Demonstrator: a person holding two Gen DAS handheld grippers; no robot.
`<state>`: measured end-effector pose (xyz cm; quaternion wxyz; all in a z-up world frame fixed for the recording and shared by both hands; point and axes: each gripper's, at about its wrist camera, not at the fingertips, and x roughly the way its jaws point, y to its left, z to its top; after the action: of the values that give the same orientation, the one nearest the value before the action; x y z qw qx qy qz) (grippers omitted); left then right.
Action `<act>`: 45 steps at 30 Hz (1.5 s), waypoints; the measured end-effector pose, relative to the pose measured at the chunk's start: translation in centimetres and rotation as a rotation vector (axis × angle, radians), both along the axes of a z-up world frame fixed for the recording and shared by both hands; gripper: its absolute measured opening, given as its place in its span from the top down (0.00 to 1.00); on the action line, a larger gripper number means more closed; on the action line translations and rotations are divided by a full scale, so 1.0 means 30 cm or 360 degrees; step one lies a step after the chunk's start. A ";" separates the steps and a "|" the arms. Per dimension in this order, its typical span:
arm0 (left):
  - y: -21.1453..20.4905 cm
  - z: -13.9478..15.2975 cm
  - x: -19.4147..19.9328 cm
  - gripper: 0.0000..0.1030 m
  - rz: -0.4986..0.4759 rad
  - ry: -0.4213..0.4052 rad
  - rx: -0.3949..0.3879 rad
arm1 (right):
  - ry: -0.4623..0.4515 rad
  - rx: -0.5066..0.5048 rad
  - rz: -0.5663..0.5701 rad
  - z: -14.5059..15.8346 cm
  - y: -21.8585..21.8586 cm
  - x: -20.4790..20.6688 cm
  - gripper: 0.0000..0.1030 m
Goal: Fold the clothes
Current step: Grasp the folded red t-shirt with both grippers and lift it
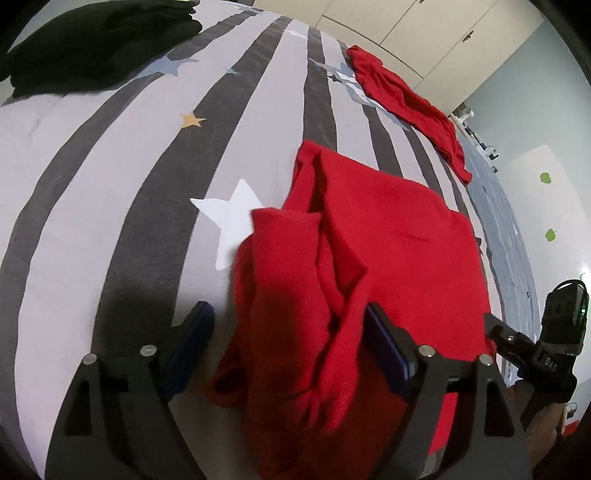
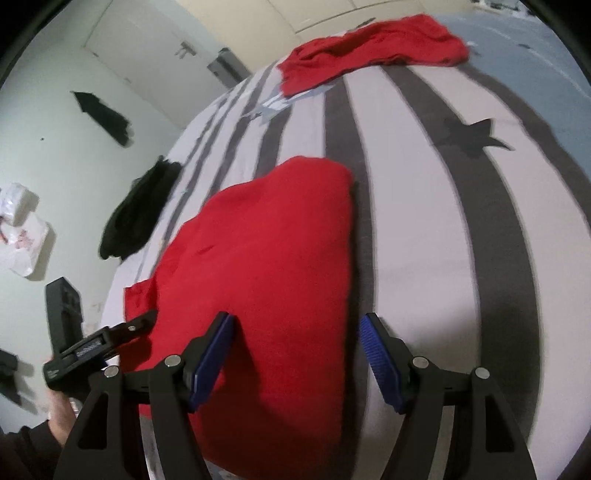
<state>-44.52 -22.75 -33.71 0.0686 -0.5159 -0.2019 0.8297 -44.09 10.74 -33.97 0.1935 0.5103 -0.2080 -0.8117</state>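
A partly folded red garment point(image 1: 388, 229) point(image 2: 266, 240) lies on the striped bed cover point(image 1: 110, 177) point(image 2: 424, 206). My left gripper point(image 1: 288, 319) is open over its bunched near-left edge, and loose red cloth sits between the blue pads without being pinched. Over the garment's near-right corner my right gripper point(image 2: 295, 328) is also open; the cloth's edge runs between its fingers. Each gripper shows at the side of the other's view, the right gripper point(image 1: 517, 339) and the left gripper point(image 2: 92, 343).
A second red garment point(image 1: 406, 99) point(image 2: 369, 48) lies crumpled at the far side of the bed. A black garment point(image 1: 92, 48) point(image 2: 140, 214) rests near the bed's left edge. Cupboard doors point(image 1: 424, 33) stand beyond. White bags point(image 2: 22, 229) lie on the floor.
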 end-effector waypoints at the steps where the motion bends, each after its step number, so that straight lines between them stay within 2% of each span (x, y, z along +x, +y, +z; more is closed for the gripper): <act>1: 0.005 -0.004 -0.001 0.19 -0.0001 0.0006 -0.0006 | -0.0003 -0.0010 0.0013 -0.005 -0.008 -0.004 0.35; 5: 0.034 -0.005 0.005 0.20 -0.0041 0.0037 -0.0033 | -0.0003 0.0001 0.0050 -0.016 -0.037 -0.013 0.33; 7: 0.046 0.001 0.006 0.29 -0.0091 0.0047 -0.0032 | -0.0013 0.0017 0.0052 -0.027 -0.045 -0.012 0.33; 8: 0.059 0.009 0.006 0.37 -0.0131 0.0056 -0.0037 | -0.0011 0.0021 0.0054 -0.030 -0.044 -0.008 0.33; 11: 0.094 0.006 0.002 0.40 -0.0190 0.0051 -0.0126 | 0.0006 0.0047 0.0075 -0.036 -0.051 -0.016 0.33; 13: 0.094 0.000 -0.007 0.42 -0.0196 0.0049 -0.0122 | 0.0017 0.0066 0.0092 -0.039 -0.058 -0.026 0.35; 16: 0.099 0.001 -0.015 0.54 -0.0212 0.0050 -0.0112 | 0.0028 0.0066 0.0122 -0.038 -0.066 -0.039 0.46; 18: 0.089 0.003 -0.021 0.66 -0.0211 0.0048 -0.0073 | 0.0040 0.0056 0.0123 -0.038 -0.065 -0.037 0.53; 20: 0.074 0.014 -0.022 0.72 -0.0199 0.0040 -0.0036 | 0.0057 0.0045 0.0105 -0.032 -0.057 -0.028 0.59; 22: 0.080 0.029 -0.016 0.74 -0.0219 0.0056 -0.0057 | 0.0102 0.0085 0.0089 -0.004 -0.067 -0.009 0.65; 26: 0.050 0.081 -0.012 0.77 -0.0207 0.0113 -0.0022 | 0.0194 0.0160 0.0070 0.084 -0.096 0.028 0.68; 29: 0.011 0.155 -0.014 0.78 -0.0188 0.0195 -0.0006 | 0.0262 0.0204 0.0053 0.169 -0.140 0.043 0.69; 34: -0.152 0.268 -0.057 0.78 -0.0150 0.0277 0.0019 | 0.0370 0.0223 0.0060 0.318 -0.288 0.000 0.69; 37: -0.297 0.358 -0.079 0.78 -0.0121 0.0345 -0.0018 | 0.0432 0.0212 0.0092 0.407 -0.423 -0.061 0.69; 40: -0.481 0.456 -0.174 0.78 -0.0090 0.0401 -0.0019 | 0.0490 0.0161 0.0123 0.500 -0.575 -0.155 0.69; 45: -0.750 0.642 -0.361 0.78 -0.0115 0.0498 -0.0176 | 0.0586 0.0051 0.0165 0.646 -0.845 -0.346 0.69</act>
<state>-55.34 -45.24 -14.44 0.1004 -0.3904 -0.1243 0.9067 -54.48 -14.60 -14.57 0.2615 0.3663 -0.1295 -0.8836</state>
